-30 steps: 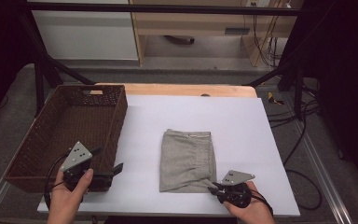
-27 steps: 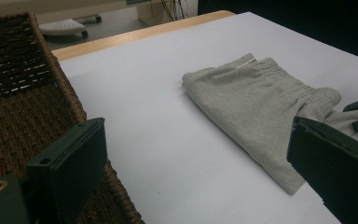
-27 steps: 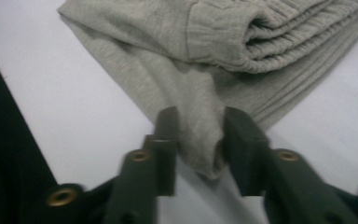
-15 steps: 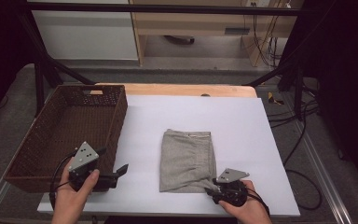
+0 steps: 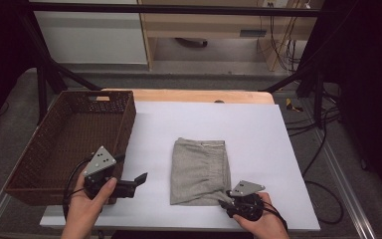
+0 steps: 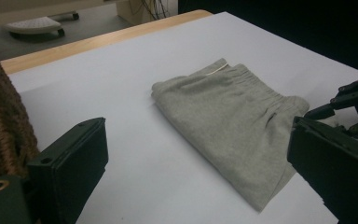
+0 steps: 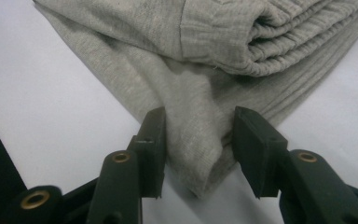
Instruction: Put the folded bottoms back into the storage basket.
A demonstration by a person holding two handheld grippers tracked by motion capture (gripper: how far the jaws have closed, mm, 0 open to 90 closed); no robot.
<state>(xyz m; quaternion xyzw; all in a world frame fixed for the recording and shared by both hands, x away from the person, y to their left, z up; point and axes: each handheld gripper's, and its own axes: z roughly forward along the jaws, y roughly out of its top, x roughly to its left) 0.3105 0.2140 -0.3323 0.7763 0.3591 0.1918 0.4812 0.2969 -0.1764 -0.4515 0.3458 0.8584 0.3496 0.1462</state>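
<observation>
My right gripper point(image 7: 198, 140) has just been opening, its fingers straddling the near corner of the folded grey shorts point(image 5: 200, 170) lying mid-bench; left gripper point(image 6: 200, 154) open beside the basket point(image 5: 59, 149); next, pinch that corner.

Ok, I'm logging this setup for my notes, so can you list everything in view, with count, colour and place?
folded garment: one, grey, middle of the white sheet, nearer the person's edge
basket: one, dark brown wicker, at the table's left side, nothing visible inside
white sheet: one, covering the tabletop
table edge: one, light wood strip along the far side
cables: several, dark, on the floor right of the table
left gripper: one, black with a grey plate, beside the basket's near corner, jaws wide open, aimed at the garment
right gripper: one, black with a grey plate, at the garment's near right corner; its jaws have just been opening, with the cloth corner between them
hands: two, at the near edge
</observation>
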